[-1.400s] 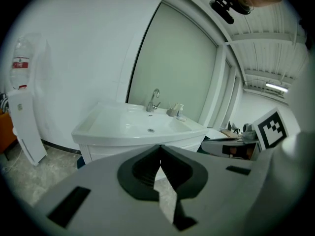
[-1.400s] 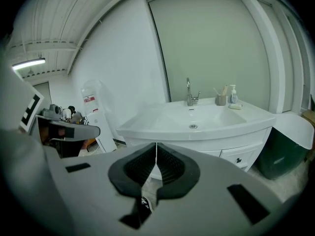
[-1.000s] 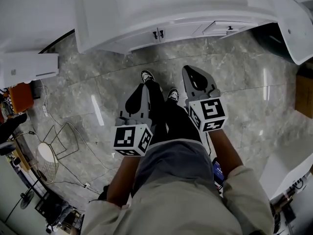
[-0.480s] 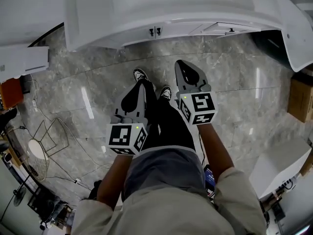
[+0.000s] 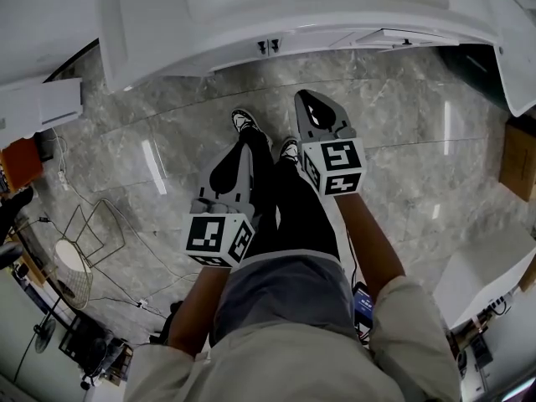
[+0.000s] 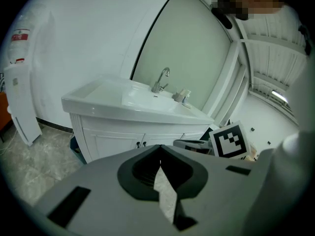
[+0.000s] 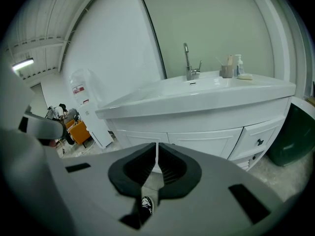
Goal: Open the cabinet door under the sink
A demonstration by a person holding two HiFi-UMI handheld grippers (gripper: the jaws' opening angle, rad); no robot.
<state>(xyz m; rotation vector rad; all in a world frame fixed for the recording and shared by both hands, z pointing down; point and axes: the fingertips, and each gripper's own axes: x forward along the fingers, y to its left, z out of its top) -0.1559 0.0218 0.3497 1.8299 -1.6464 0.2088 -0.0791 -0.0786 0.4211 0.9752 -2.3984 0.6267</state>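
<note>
The grey stone floor (image 5: 419, 149) lies in front of the white sink cabinet (image 5: 251, 15). You stand facing the cabinet, with open floor between you and it. A dark green bin (image 7: 291, 134) sits at the cabinet's right end.

The two doors (image 6: 118, 142) are on the front of the cabinet, under the sink. They are shut flat against it.

You hold your left gripper (image 5: 239, 153) low in front of you, well away from the cabinet. Its jaws are pressed together and it holds nothing. Your right gripper (image 5: 310, 103) is nearer the cabinet than the left one, but it does not touch the cabinet. Its jaws are closed too, with only a thin slit between them, and nothing is in them. Both grippers point toward the cabinet front.

Your shoes (image 5: 244, 124) are on the floor, between the grippers and the cabinet.

A shiny tap (image 7: 189, 63) stands on top of the cabinet at the back. A small cup (image 7: 226, 71) is just to the right of it.

Two little dark knobs (image 5: 268, 46) sit side by side where the doors meet.
</note>
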